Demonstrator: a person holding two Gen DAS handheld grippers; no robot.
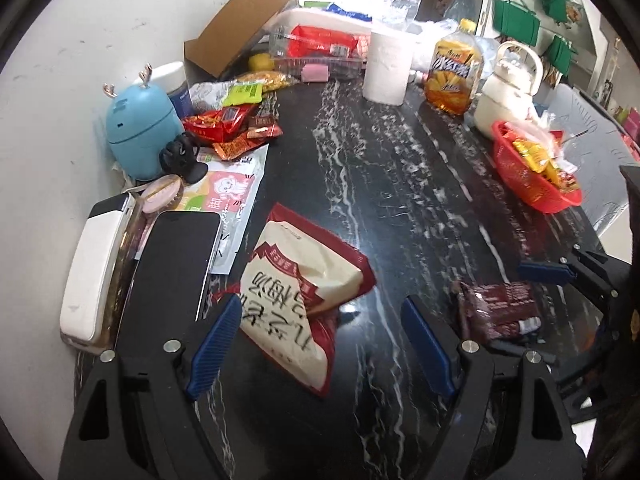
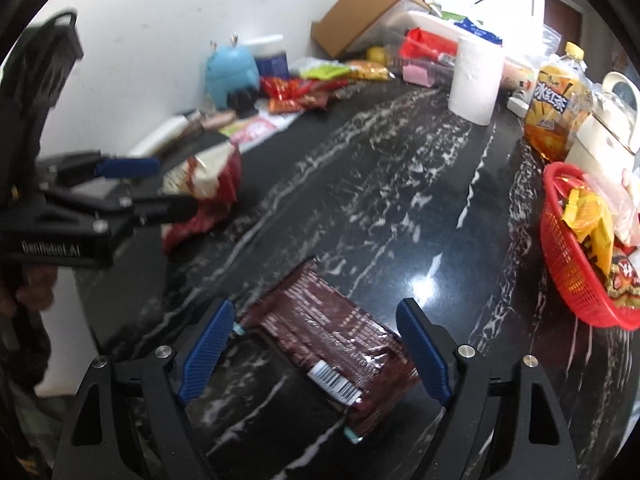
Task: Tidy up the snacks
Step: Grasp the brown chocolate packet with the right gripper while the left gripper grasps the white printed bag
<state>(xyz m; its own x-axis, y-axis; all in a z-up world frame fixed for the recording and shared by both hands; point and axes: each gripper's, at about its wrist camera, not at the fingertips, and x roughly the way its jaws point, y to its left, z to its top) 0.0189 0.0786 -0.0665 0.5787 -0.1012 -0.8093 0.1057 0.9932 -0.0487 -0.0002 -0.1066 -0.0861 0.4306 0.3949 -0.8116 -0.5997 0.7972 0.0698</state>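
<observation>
A cream and red snack bag (image 1: 304, 292) lies on the black marble counter between the fingers of my left gripper (image 1: 320, 340), which is open around its near end. It also shows in the right wrist view (image 2: 204, 192). A dark brown snack pack (image 2: 332, 340) lies flat between the fingers of my right gripper (image 2: 316, 348), which is open. That pack also shows in the left wrist view (image 1: 500, 312). A red basket (image 2: 568, 264) with several snacks stands at the right; it also shows in the left wrist view (image 1: 524, 180).
Loose red and yellow snack packets (image 1: 236, 120) lie by the wall beside a blue gadget (image 1: 138, 124). A phone (image 1: 168, 272) and a white device (image 1: 94, 268) lie at the left. A paper roll (image 1: 388, 68), tea bottle (image 1: 452, 76), kettle (image 1: 508, 92) and cardboard box (image 1: 236, 28) stand at the back.
</observation>
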